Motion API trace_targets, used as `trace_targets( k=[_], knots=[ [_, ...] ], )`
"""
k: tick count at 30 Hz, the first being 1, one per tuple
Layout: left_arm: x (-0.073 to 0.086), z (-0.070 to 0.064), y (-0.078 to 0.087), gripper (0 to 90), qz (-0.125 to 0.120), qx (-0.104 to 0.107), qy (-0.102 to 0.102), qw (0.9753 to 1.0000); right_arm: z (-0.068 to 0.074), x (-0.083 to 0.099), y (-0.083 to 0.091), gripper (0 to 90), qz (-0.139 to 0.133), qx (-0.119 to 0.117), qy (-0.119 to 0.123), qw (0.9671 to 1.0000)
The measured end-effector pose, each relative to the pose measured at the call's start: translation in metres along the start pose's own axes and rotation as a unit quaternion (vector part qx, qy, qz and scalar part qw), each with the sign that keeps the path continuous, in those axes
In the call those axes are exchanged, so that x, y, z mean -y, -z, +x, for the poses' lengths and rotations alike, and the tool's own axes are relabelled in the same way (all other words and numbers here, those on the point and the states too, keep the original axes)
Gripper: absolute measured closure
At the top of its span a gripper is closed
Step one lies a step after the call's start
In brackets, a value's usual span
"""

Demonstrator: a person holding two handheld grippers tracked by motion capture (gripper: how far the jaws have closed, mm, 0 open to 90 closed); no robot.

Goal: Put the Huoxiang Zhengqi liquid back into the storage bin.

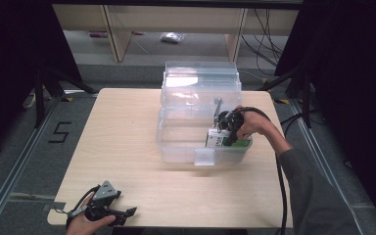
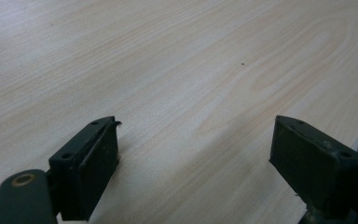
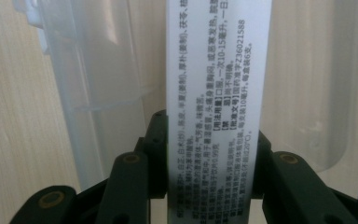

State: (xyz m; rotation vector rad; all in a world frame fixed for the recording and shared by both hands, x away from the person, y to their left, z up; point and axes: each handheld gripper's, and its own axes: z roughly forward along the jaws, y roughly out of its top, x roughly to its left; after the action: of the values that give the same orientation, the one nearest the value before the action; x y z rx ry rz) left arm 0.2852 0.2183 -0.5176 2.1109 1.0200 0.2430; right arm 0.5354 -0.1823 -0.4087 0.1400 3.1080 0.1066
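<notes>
At the table's near left corner, my left gripper [image 1: 111,211] rests low on the pale wooden table [image 1: 127,142], held by a hand [image 1: 85,225]; its own view shows the jaws spread wide over bare wood grain, with nothing between them. Farther right, past the table's middle, I see a clear plastic bin [image 1: 186,142] standing with its lid [image 1: 200,78] tipped open at the back. Inside the bin's right end, my right gripper [image 1: 223,128] reaches down from the person's hand [image 1: 252,125]. Its jaws are clamped on a white carton [image 3: 216,93] printed with black text, green on one face, held within the bin's walls near the front right corner.
</notes>
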Motion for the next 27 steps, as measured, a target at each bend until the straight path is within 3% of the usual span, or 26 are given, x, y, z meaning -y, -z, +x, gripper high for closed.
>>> trace_targets(
  k=[8, 9, 12, 14, 15, 16, 17, 18, 20, 21, 22, 24, 25, 27],
  knots=[
    [0.000, -0.001, 0.000, 14.9, -0.005, -0.004, 0.009, 0.9999, -0.001, 0.001, -0.007, 62.2, 0.003, -0.004, 0.013, 0.9999],
    [0.000, -0.001, 0.000, 14.9, -0.005, -0.003, 0.008, 1.0000, 0.002, 0.000, -0.005, 61.9, -0.001, -0.011, -0.001, 0.9999],
    [0.000, -0.001, 0.000, 14.9, -0.004, -0.003, 0.007, 1.0000, 0.003, 0.002, 0.002, 60.1, -0.014, -0.013, -0.004, 0.9998],
    [0.000, -0.001, 0.000, 14.9, -0.005, -0.003, 0.007, 1.0000, 0.005, 0.003, 0.007, 58.9, -0.021, -0.013, -0.024, 0.9994],
    [0.000, -0.001, 0.000, 14.9, -0.005, -0.003, 0.006, 1.0000, 0.004, 0.005, 0.010, 58.4, -0.023, -0.009, -0.014, 0.9996],
    [0.000, -0.001, 0.000, 14.9, -0.004, -0.003, 0.006, 1.0000, 0.005, 0.006, 0.013, 57.9, -0.024, -0.005, -0.025, 0.9994],
    [0.000, -0.001, 0.000, 14.9, -0.004, -0.004, 0.006, 1.0000, 0.004, 0.006, 0.016, 57.5, -0.035, -0.006, -0.013, 0.9993],
    [0.000, -0.001, 0.000, 14.9, -0.004, -0.003, 0.007, 1.0000, 0.007, 0.007, 0.019, 57.1, -0.045, -0.010, -0.030, 0.9985],
    [0.000, 0.000, 0.001, 14.9, 0.001, -0.004, 0.000, 1.0000, 0.008, 0.009, 0.025, 55.0, -0.054, -0.007, -0.040, 0.9978],
    [0.000, -0.001, 0.000, 14.9, -0.005, -0.004, 0.007, 1.0000, 0.010, 0.010, 0.030, 54.5, -0.062, -0.005, -0.045, 0.9970],
    [0.000, -0.001, -0.001, 14.9, -0.005, -0.002, 0.006, 1.0000, 0.010, 0.010, 0.034, 54.3, -0.069, 0.001, -0.036, 0.9969],
    [0.000, 0.000, 0.000, 14.9, -0.001, -0.001, 0.001, 1.0000, 0.012, 0.014, 0.041, 53.9, -0.073, 0.013, -0.045, 0.9962],
    [0.000, 0.000, 0.000, 14.9, 0.000, -0.001, 0.000, 1.0000, 0.011, 0.014, 0.043, 53.1, -0.083, 0.017, -0.033, 0.9958],
    [0.000, -0.001, 0.000, 14.9, -0.003, -0.003, 0.005, 1.0000, 0.015, 0.017, 0.046, 50.5, -0.085, 0.021, -0.052, 0.9948]
  ],
)
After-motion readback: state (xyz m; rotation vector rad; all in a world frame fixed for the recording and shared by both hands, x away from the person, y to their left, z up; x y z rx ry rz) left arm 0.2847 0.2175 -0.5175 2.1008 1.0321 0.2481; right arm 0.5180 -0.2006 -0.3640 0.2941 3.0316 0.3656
